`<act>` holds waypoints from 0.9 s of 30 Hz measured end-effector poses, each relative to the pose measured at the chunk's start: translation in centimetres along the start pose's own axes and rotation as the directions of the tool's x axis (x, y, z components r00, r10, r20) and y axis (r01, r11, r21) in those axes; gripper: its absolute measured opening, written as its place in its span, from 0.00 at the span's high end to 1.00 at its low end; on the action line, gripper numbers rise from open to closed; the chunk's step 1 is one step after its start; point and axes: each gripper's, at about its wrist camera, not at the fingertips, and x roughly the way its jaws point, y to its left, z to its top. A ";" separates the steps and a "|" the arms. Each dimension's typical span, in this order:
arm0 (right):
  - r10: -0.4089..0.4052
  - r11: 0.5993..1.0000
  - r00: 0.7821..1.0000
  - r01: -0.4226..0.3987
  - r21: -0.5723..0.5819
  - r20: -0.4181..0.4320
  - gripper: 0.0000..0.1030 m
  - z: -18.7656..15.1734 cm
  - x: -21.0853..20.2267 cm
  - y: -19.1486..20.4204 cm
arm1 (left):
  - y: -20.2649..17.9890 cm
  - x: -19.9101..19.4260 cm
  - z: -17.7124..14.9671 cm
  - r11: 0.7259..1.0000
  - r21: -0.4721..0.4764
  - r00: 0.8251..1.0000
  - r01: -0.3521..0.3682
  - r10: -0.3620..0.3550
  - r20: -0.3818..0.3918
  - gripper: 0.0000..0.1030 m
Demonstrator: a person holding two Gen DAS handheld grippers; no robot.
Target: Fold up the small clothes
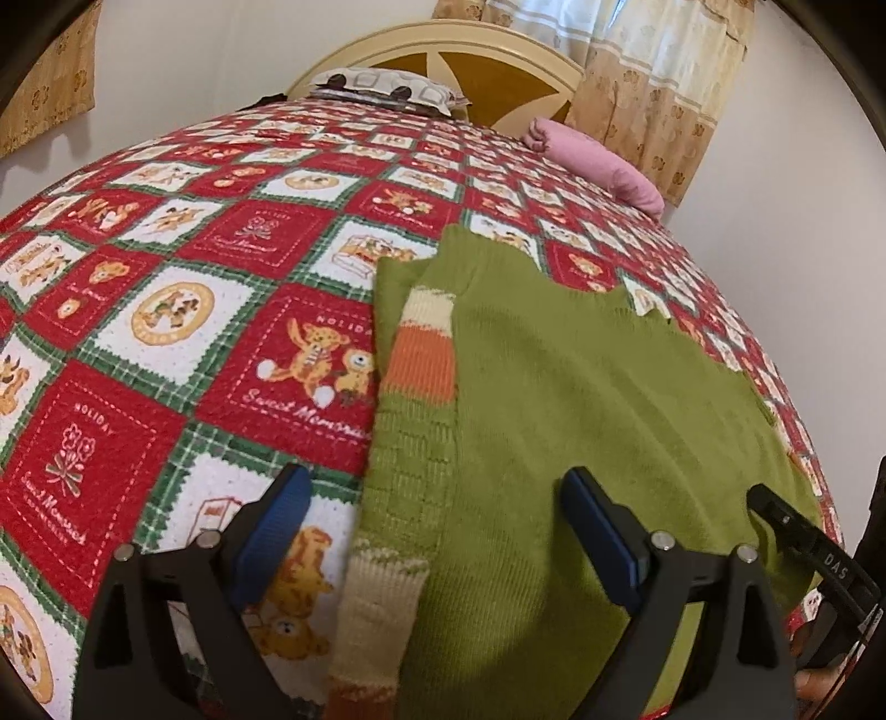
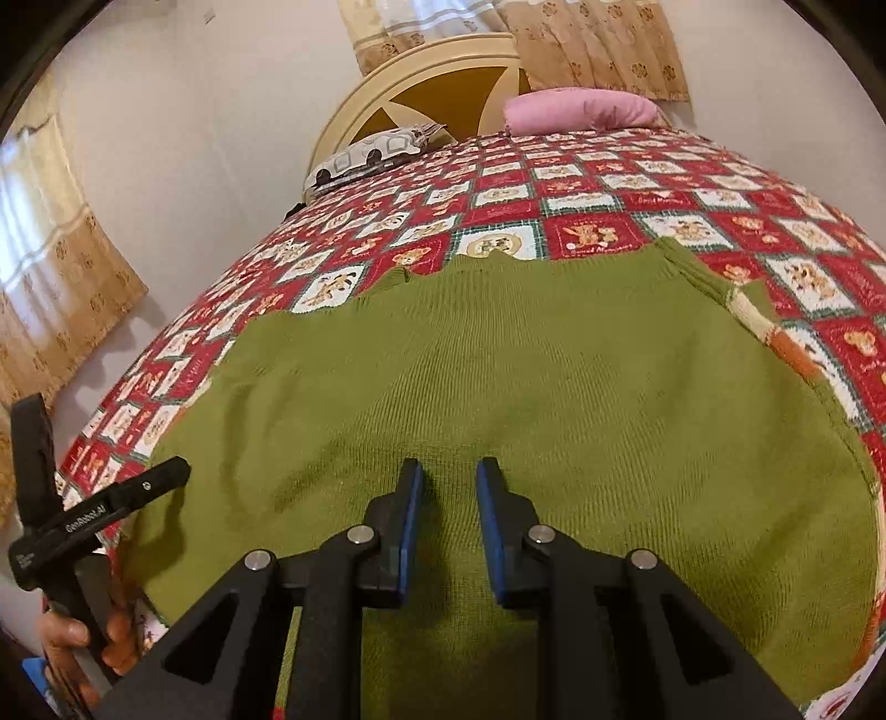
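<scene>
Green sweater [image 2: 498, 376] is lying flat on the bed's patchwork quilt [image 1: 166, 310], left tongs [image 1: 432, 531] gaping wide over its striped sleeve [image 1: 421, 354], right tongs [image 2: 449, 482] hovering narrowly parted, holding nothing.

A sweater [image 2: 498, 360] is spread flat on the bedspread [image 1: 166, 310] near the front edge of the bed. In the left wrist view one sleeve [image 1: 421, 343] is seen folded in over the sweater's left side. The left gripper [image 1: 432, 526] is held over the sweater's left edge, one finger above the bedspread, the other above the sweater. The right gripper [image 2: 448, 520] is held over the middle of the sweater. At the far end two pillows [image 2: 376, 152] [image 2: 581, 111] are laid before the headboard [image 2: 454, 88], and curtains [image 2: 598, 50] are hung behind it
</scene>
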 end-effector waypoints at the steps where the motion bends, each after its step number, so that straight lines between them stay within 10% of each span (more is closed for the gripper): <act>1: -0.003 1.000 1.000 0.003 -0.004 -0.002 0.80 0.0 0.0 0.1 | 0.0 0.0 0.0 1.000 0.002 1.000 -0.001 0.001 -0.002 0.08; 27: 0.065 0.997 0.998 -0.065 0.041 0.005 0.79 -0.2 0.1 -1.2 | 0.2 -0.1 -0.2 0.999 -0.010 0.999 0.040 -0.040 0.011 0.05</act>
